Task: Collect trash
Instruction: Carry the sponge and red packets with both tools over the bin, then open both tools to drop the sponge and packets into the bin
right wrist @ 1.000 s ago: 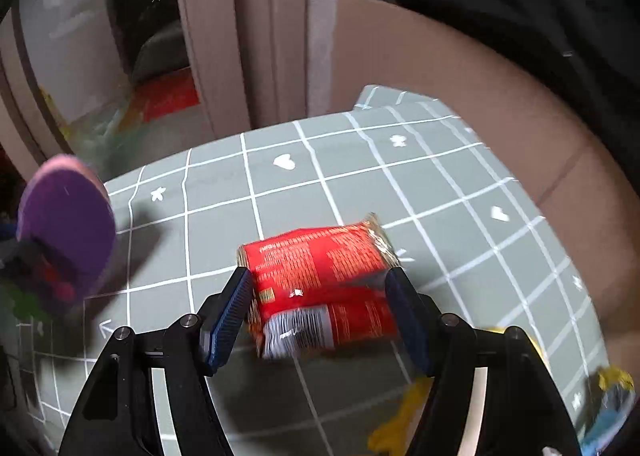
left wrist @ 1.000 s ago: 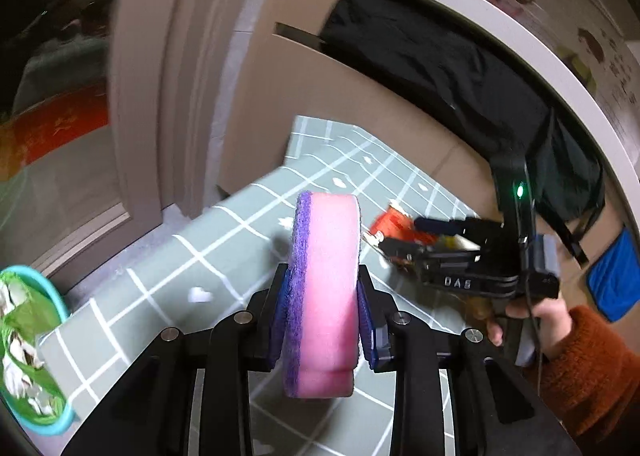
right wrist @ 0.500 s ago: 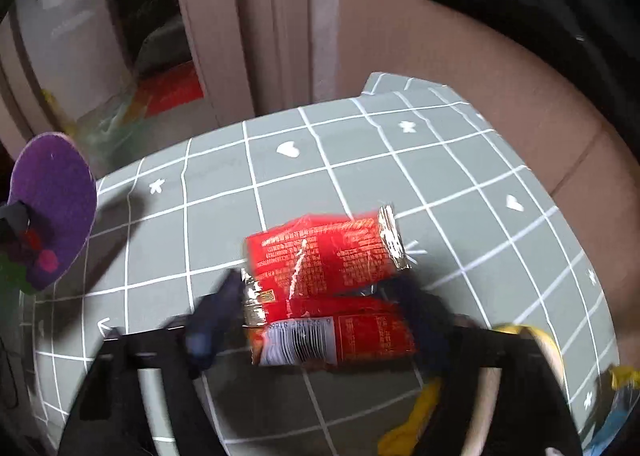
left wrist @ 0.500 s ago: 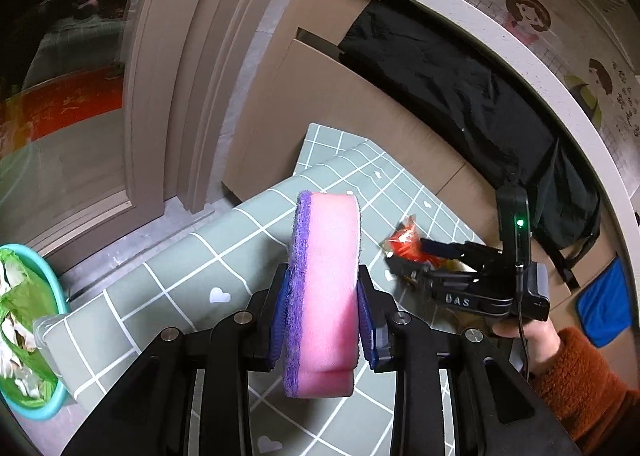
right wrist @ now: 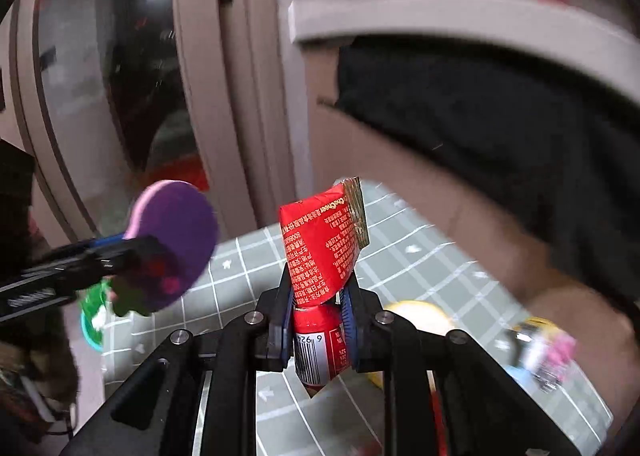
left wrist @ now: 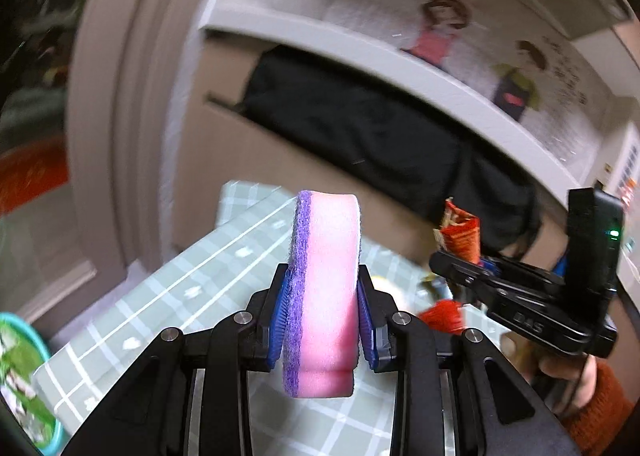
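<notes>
My right gripper has just been closing and its fingers now clamp the red wrapper, which stands crumpled above the worktop. My left gripper, left of the wrapper, has its fingers clamped on a pink and purple sponge. A green bin sits lower, beyond the worktop's left edge.

red snack wrapper, crumpled and folded, stands upright between the right tongs, pinched at its middle, lifted clear of the grey checked worktop. white print and a barcode show; its gold crimped end points up.
</notes>
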Demonstrator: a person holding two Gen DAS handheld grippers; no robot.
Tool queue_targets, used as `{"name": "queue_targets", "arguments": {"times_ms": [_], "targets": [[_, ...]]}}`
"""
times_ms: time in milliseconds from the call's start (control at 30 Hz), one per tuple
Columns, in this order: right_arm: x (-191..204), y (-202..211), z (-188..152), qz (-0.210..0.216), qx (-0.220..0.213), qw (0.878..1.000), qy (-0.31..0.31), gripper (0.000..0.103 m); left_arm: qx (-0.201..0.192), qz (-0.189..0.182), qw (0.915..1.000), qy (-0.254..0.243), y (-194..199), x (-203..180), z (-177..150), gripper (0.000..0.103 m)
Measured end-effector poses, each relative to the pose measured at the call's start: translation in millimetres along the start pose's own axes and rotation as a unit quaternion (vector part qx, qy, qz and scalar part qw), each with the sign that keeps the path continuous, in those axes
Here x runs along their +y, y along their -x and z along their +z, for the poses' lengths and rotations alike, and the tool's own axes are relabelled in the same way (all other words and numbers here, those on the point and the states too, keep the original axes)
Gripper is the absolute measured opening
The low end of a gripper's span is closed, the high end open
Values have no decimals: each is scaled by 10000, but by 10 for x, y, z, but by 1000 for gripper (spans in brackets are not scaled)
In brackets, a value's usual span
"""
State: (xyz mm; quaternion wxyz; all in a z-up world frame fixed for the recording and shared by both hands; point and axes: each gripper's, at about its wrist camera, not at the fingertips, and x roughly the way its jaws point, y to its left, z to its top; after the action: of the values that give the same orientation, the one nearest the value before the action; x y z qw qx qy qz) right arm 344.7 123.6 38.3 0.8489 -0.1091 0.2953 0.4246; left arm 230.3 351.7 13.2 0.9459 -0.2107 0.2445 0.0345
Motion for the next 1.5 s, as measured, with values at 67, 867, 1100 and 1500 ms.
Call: {"name": "queue_targets", "arguments": {"times_ms": [67,867,1100,1500], "targets": [[-109,337,-44,-195,-162,9996,-103,18,-99,-135,9996,-245,10,-334,23,32],[-1852,3127,-1510,-2233,-1052,9549,-1648,18,357,-1959,9596,-1989,-502,-3749,-804,32],[-2226,3534,-1924,-2633,-1134,9337,-2146,18,539,-2293,9423,-2378,-621,-4387,-1174,32],[-2639,3592,-2431,-2809,-907,9178,-2655,19,1026,-2437,9331,-2437,-1031,-4793,-1548,32]]}}
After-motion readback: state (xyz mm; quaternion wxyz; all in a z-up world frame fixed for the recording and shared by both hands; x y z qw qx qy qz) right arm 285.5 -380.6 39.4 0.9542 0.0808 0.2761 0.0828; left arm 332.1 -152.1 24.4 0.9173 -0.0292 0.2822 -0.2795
